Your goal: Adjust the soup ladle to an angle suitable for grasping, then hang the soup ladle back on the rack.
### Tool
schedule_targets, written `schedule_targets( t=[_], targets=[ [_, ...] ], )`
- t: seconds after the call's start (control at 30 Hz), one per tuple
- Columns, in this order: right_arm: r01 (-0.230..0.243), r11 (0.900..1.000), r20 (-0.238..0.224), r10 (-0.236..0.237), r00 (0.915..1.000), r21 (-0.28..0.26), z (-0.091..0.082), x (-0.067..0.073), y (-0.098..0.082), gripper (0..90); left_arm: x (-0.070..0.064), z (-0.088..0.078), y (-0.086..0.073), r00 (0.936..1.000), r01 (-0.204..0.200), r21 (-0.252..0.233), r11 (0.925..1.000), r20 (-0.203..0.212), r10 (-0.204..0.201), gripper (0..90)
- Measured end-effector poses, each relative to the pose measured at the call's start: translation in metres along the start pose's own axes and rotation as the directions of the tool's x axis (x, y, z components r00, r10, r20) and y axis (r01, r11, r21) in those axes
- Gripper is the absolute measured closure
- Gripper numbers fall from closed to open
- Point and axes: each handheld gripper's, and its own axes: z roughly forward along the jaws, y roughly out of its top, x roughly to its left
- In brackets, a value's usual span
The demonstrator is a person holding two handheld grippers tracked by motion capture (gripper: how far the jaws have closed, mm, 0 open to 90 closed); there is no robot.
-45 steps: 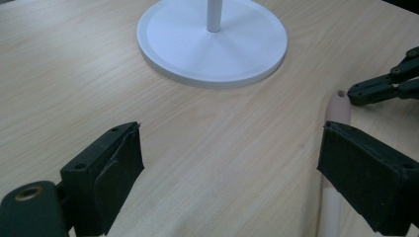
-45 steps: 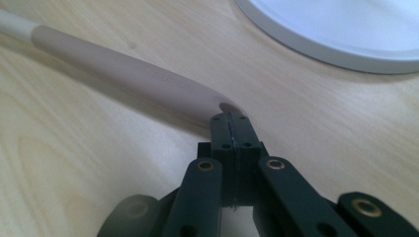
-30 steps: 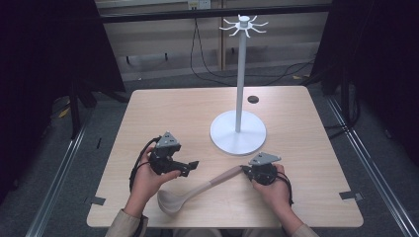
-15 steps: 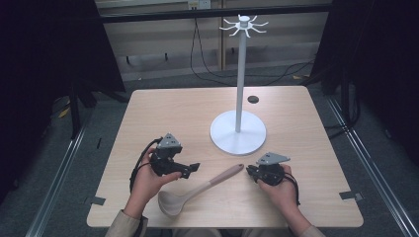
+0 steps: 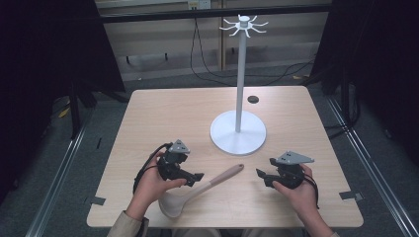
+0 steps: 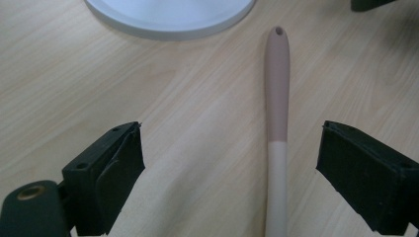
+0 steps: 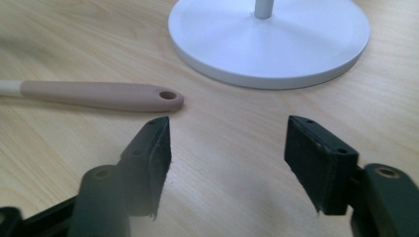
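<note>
Right gripper off the ladle handle, jaws parted; ladle flat on the table.

Against the earlier frames, the right gripper (image 5: 263, 174) has drawn back to the right from the ladle (image 5: 197, 192), whose handle tip it was at a second ago; its jaws have just been opening and nothing sits between them (bare wood in the right gripper view). Handle end (image 7: 168, 95) now lies just beside the left jaw, not touching. Left gripper (image 5: 196, 176) unchanged in place: jaws wide, straddling the handle (image 6: 276, 143) without pressing on it. Ladle has kept its spot, bowl toward the near edge, handle aimed at the white stand (image 5: 238, 133). Table (image 5: 173, 113) otherwise as before.
</note>
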Motion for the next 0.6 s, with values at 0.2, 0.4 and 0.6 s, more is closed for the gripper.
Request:
schedule_targets(
  t=[0.2,0.4,0.6],
  targets=[
    [0.020,1.000,0.007,-0.020,0.9998,-0.007,-0.004,0.003,0.002,26.9,-0.003,0.006,0.002,0.9999,-0.006,0.067,0.9977,0.011,0.005,12.6],
    [0.012,1.000,0.012,-0.012,0.9999,-0.011,-0.007,0.001,0.003,24.7,-0.008,0.013,0.003,0.9991,-0.022,0.117,0.9929,0.040,0.017,13.8],
    [0.002,1.000,0.020,-0.002,0.9998,0.001,-0.007,-0.002,0.001,23.8,-0.011,0.017,0.002,0.9984,-0.027,0.174,0.9844,0.053,0.018,16.0]
  ],
)
